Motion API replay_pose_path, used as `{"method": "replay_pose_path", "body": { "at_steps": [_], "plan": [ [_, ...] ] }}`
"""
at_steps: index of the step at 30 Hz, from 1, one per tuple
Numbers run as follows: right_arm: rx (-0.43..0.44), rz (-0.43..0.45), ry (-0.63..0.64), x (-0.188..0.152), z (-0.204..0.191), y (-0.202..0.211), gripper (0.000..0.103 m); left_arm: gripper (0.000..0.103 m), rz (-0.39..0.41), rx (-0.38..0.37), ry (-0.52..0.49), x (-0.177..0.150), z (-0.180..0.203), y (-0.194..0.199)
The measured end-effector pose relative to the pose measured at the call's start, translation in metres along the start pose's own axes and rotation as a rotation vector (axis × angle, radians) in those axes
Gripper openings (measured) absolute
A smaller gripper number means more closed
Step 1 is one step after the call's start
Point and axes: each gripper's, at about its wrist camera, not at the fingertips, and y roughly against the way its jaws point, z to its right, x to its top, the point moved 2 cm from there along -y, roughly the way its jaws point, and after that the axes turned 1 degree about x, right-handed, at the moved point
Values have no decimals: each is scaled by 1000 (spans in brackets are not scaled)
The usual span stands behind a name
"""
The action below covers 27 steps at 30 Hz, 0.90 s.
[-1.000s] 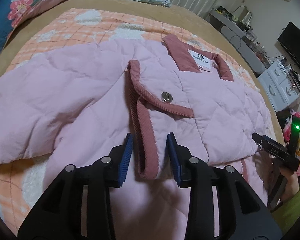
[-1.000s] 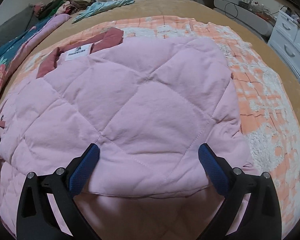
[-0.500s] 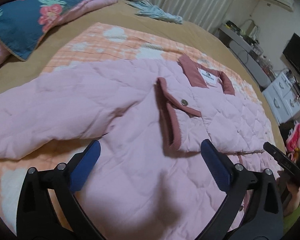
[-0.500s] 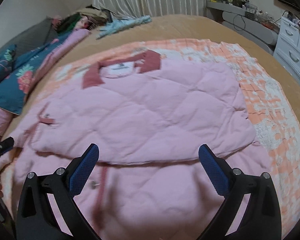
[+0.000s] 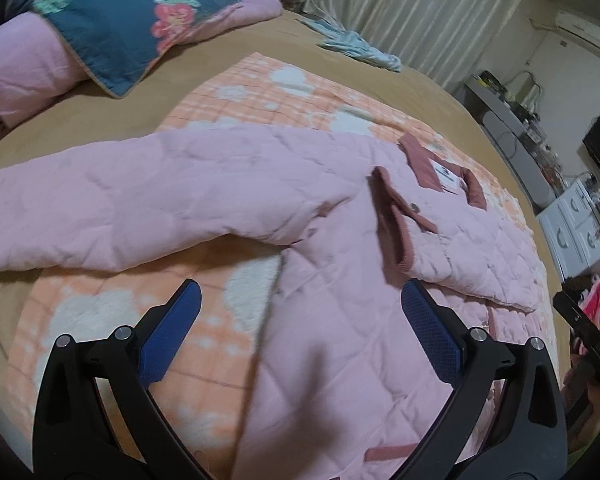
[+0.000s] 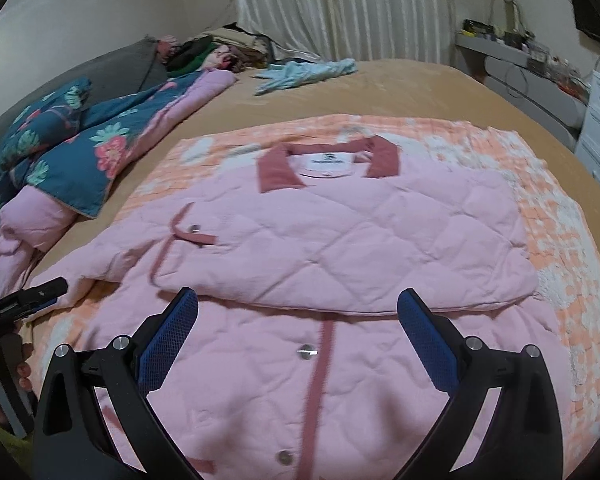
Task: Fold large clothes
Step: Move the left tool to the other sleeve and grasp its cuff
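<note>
Nearest each lens, the left gripper (image 5: 300,332) and the right gripper (image 6: 298,332) hang with their blue pads spread wide and nothing between them, both held clear above the pink quilted jacket (image 6: 340,248). The roots of both grippers are cut off by the lower frame edges, and the cloth just under them is blurred. In the right wrist view the left gripper's black tip (image 6: 28,300) and a few fingers show at the far left edge, mostly cropped. The jacket lies flat on an orange checked blanket (image 6: 560,240) on the bed, its long axis running straight away from the right gripper: hem nearest, dark pink collar (image 6: 328,164) farthest. One sleeve is folded across the chest, covering the upper part of the buttoned front. Ahead and left of the left gripper, the other sleeve (image 5: 140,200) stretches out sideways. Beyond lie a floral quilt (image 6: 80,144) and a light blue garment (image 6: 308,72).
</note>
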Motion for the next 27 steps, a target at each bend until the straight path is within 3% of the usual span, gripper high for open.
{"method": "replay_pose_path", "body": {
  "at_steps": [13,27],
  "plan": [
    [84,-4,123,1,-83,-2,99,94,43,64,103,-8,-55,23],
    [133,-60,283,-2,-172,-35,99,94,65,121,317,-13,-129,14]
  ]
}}
